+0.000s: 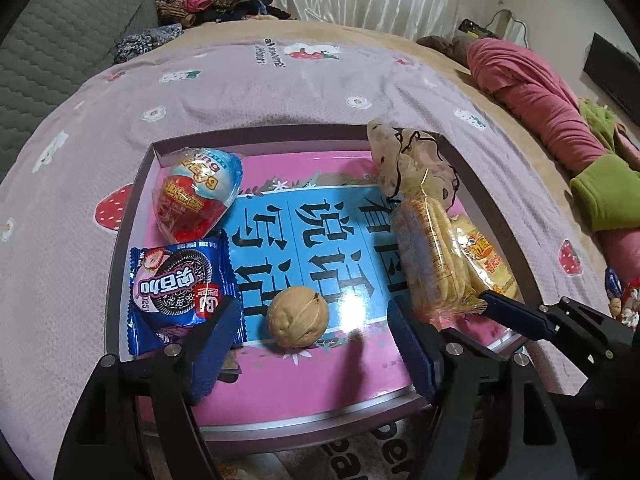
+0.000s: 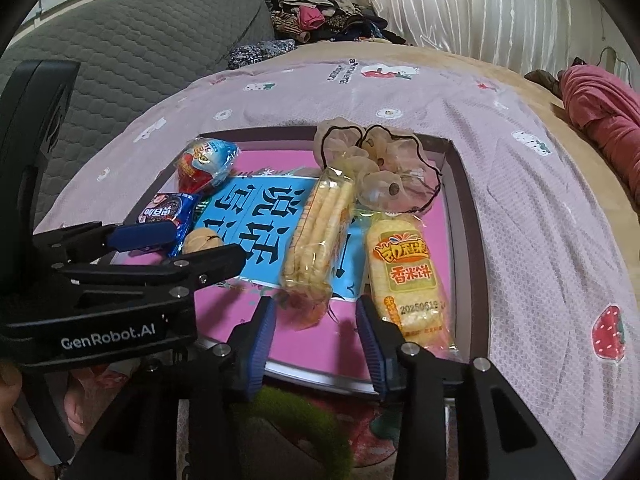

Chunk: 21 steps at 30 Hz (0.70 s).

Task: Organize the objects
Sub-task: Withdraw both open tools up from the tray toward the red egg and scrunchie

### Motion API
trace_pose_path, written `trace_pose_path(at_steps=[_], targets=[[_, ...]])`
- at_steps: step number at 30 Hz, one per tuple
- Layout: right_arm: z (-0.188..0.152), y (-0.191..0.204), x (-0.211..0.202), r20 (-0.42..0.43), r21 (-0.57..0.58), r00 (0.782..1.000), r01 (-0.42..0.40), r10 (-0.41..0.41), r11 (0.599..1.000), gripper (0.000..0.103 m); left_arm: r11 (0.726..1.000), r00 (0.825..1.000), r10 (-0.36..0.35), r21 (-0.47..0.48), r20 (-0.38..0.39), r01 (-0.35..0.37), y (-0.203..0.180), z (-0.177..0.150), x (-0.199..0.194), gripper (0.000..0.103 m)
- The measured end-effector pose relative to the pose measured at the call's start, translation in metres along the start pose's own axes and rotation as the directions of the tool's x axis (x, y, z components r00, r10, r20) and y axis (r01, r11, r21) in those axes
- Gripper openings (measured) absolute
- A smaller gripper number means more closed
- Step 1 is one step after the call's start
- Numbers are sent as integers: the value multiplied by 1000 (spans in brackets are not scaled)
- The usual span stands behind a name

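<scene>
Left wrist view, left claw wide around walnut, right claw parted, empty, cracker packs ahead.

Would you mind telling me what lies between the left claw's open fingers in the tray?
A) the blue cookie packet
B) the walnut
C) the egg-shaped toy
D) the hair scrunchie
B: in the left wrist view the walnut sits loose on the tray between the left claw fingers, untouched.
</scene>
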State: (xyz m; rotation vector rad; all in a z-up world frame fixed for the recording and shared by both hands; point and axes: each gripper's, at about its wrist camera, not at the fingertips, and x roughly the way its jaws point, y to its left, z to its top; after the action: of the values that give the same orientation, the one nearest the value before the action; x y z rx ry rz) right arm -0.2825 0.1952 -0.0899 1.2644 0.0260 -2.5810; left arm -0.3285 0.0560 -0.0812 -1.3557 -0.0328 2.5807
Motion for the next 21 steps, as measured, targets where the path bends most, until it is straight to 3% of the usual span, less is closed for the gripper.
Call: trace_pose_path(at_steps=[4, 15, 21], targets=[[0, 2, -5, 8, -19, 1000, 17, -17, 1000, 51, 1000, 1000, -13, -13, 6, 13, 3, 1, -5, 78], [2, 3, -13, 24, -33, 999, 49, -49, 998, 60, 995, 996, -87, -52, 32, 89, 9, 4, -23, 80], [2, 1, -17, 34, -30, 998, 60, -58, 998, 61, 996, 996, -63, -63, 71, 67, 14, 6, -36, 81]])
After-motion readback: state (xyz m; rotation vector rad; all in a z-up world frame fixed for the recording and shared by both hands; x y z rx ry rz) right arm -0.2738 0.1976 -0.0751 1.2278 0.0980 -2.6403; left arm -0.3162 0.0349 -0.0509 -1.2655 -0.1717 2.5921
